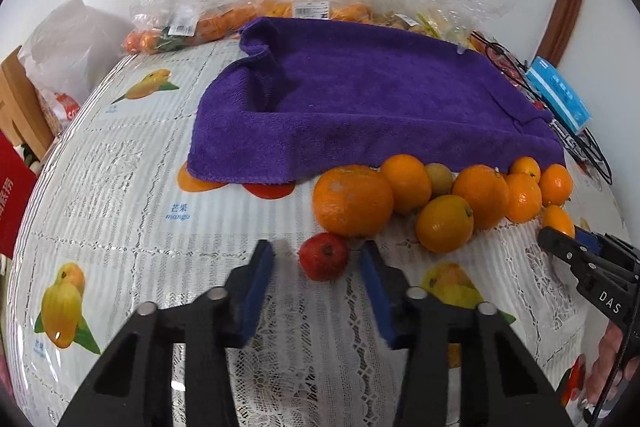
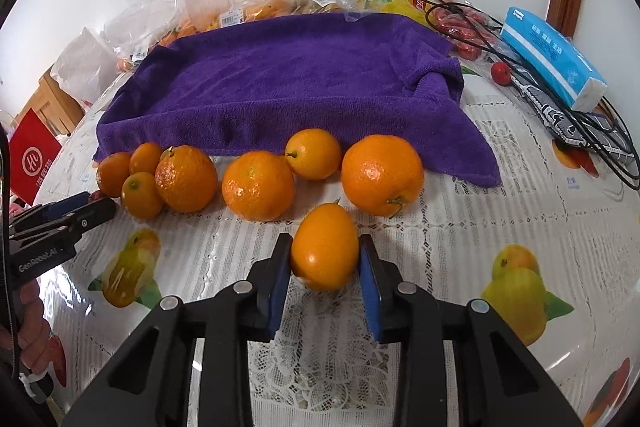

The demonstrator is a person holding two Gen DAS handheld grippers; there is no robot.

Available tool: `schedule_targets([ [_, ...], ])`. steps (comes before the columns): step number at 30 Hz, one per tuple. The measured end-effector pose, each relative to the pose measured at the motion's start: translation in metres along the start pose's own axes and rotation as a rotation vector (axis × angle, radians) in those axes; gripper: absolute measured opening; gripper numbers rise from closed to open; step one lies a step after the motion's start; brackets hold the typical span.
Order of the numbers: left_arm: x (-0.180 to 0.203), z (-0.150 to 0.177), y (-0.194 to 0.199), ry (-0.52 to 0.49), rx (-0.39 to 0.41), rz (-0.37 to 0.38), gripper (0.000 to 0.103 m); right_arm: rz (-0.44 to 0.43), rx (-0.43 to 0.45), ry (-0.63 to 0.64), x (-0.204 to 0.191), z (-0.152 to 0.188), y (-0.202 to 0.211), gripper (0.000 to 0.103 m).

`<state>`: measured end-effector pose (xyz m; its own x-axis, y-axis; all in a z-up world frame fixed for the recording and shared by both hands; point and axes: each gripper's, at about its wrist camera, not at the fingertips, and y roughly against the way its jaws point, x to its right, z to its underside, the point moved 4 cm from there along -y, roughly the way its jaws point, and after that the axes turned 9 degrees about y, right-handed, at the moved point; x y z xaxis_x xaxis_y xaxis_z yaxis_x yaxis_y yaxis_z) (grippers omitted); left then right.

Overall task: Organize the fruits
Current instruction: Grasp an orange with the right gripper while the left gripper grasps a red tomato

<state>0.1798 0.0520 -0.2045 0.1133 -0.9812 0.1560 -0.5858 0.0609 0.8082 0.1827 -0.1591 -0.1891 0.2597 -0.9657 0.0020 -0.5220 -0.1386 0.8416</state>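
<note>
Right wrist view shows what the left cannot: our right gripper [image 2: 325, 259] pinching a small orange [image 2: 325, 251] near the fruit row by the purple towel [image 2: 288, 83]. From the left wrist, our left gripper [image 1: 318, 261] stands spread around a red fruit [image 1: 324, 255] without touching it.

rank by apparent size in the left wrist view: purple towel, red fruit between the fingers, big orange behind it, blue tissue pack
1. purple towel
2. big orange
3 and 4. blue tissue pack and red fruit: look similar; the fruit is nearer the camera, so unsure.
</note>
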Motion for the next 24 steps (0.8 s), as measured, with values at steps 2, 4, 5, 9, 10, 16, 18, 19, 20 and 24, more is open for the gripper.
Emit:
schedule_targets([
  [2,0.000,0.000,0.001,0.002,0.000,0.016,0.032,-0.003,0.000,0.003,-0.001,0.001,0.002,0.032],
  [4,-0.002,0.000,0.003,0.016,-0.004,0.024,0.029,-0.009,0.007,0.007,-0.002,0.002,0.005,0.032],
  [5,-0.003,-0.001,0.004,0.021,-0.004,0.028,0.029,-0.008,0.013,0.009,-0.002,0.002,0.008,0.032],
  [9,-0.006,-0.001,0.009,0.023,0.005,0.034,0.025,-0.007,0.024,0.005,-0.003,0.003,0.015,0.032],
  [10,-0.006,-0.001,0.010,0.022,0.003,0.036,0.024,-0.006,0.025,0.004,-0.002,0.003,0.016,0.032],
  [16,-0.004,0.000,0.009,0.013,0.005,0.026,0.024,0.004,0.025,0.001,0.000,0.005,0.020,0.032],
  [18,-0.005,0.002,0.004,0.031,-0.031,0.033,0.026,-0.001,0.020,-0.002,0.001,0.006,0.021,0.032],
  [19,-0.006,0.002,0.004,0.036,-0.024,0.036,0.026,-0.002,0.018,0.000,0.000,0.006,0.021,0.032],
  [20,-0.006,0.002,0.005,0.039,-0.009,0.034,0.026,0.000,0.016,0.003,0.000,0.006,0.022,0.032],
  [24,-0.006,0.002,0.007,0.032,-0.010,0.046,0.025,0.005,0.018,0.008,-0.001,0.006,0.023,0.032],
])
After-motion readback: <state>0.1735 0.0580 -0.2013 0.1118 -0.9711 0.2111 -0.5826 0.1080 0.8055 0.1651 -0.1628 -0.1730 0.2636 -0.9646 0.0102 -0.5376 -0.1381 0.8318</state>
